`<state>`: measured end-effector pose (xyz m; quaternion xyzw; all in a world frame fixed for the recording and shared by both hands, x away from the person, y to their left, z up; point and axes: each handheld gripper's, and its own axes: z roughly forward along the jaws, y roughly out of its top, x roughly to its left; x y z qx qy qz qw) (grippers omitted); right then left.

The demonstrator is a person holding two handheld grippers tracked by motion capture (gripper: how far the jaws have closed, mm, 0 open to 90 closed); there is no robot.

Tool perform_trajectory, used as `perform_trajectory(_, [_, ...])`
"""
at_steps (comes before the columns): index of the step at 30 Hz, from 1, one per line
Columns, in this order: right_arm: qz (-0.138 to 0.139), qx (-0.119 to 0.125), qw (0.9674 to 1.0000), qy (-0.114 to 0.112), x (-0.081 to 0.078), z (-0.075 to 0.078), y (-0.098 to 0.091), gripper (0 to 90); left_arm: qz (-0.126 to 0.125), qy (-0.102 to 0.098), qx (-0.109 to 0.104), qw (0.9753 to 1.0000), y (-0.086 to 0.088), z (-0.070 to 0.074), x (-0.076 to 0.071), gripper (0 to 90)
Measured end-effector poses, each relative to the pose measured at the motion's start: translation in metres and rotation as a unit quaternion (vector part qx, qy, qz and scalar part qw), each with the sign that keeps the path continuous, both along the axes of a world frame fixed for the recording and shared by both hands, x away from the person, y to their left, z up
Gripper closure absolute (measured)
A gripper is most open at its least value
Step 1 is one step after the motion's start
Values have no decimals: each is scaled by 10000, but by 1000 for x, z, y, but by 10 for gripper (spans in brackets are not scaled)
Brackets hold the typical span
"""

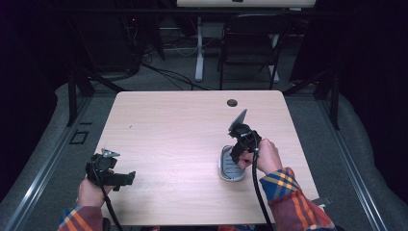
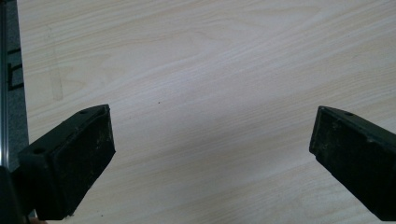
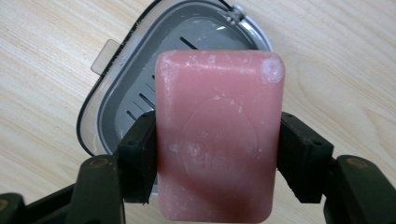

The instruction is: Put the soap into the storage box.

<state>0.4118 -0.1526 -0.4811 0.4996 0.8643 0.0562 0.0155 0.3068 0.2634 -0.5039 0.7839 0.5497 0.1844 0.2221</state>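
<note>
A pink bar of soap (image 3: 218, 135) sits clamped by its long sides between the jaws of my right gripper (image 3: 218, 156), just above a grey slotted soap dish (image 3: 135, 84). From the high view that gripper (image 1: 239, 155) hangs over the dish (image 1: 230, 166) at the table's right front; the soap is hidden there. My left gripper (image 2: 212, 154) is open wide over bare wood, nothing between its fingers (image 2: 79, 158). The high view has it (image 1: 129, 178) at the table's left front edge.
The light wooden table (image 1: 183, 125) has a cable hole (image 1: 232, 102) near its far edge. A black folding chair (image 1: 250, 43) and a white desk leg (image 1: 199, 48) stand beyond it, with cables on the floor. Grey carpet and rails flank both sides.
</note>
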Motion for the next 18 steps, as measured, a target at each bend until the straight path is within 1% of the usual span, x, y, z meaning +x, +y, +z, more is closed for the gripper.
perform_trajectory(1, [0,0,10000,0,0,0,0,368,-2,2,0,10000,0,0,0,0])
perform_trajectory(3, [74,-72,9999,132,2,-1,3,368,-7,28,0,10000,0,0,0,1])
perform_trajectory(5, [61,-90,9999,130,3,-3,4,368,1,17,-4,10000,-1,0,0,1])
perform_trajectory(6, [-50,-74,9999,79,3,-5,5,367,-11,22,0,10000,-1,0,0,1])
perform_trajectory(7, [-50,-74,9999,79,3,-5,5,367,-14,19,7,10000,-1,0,0,1])
perform_trajectory(8, [-108,-32,9999,60,3,-7,6,367,-24,17,11,10000,-1,0,0,1])
perform_trajectory(9, [-75,-101,9999,103,3,-7,7,367,-15,17,5,10000,-1,0,0,1])
perform_trajectory(10, [-197,30,9998,13,2,-11,9,367,-26,35,12,10000,-2,0,0,1])
perform_trajectory(11, [-197,30,9998,13,2,-11,9,367,-26,35,12,10000,-2,0,0,2])
perform_trajectory(12, [-16,-188,9996,215,5,-9,11,367,-30,37,31,10000,-2,-1,0,3])
perform_trajectory(13, [-16,-188,9996,215,5,-9,11,367,-57,71,53,9999,-2,-1,0,3])
perform_trajectory(15, [-55,-221,9995,206,5,-11,13,367,-58,59,55,10000,-3,-1,0,3])
perform_trajectory(18, [-151,-176,9996,178,6,-14,16,362,-60,72,55,9999,-2,-1,0,3])
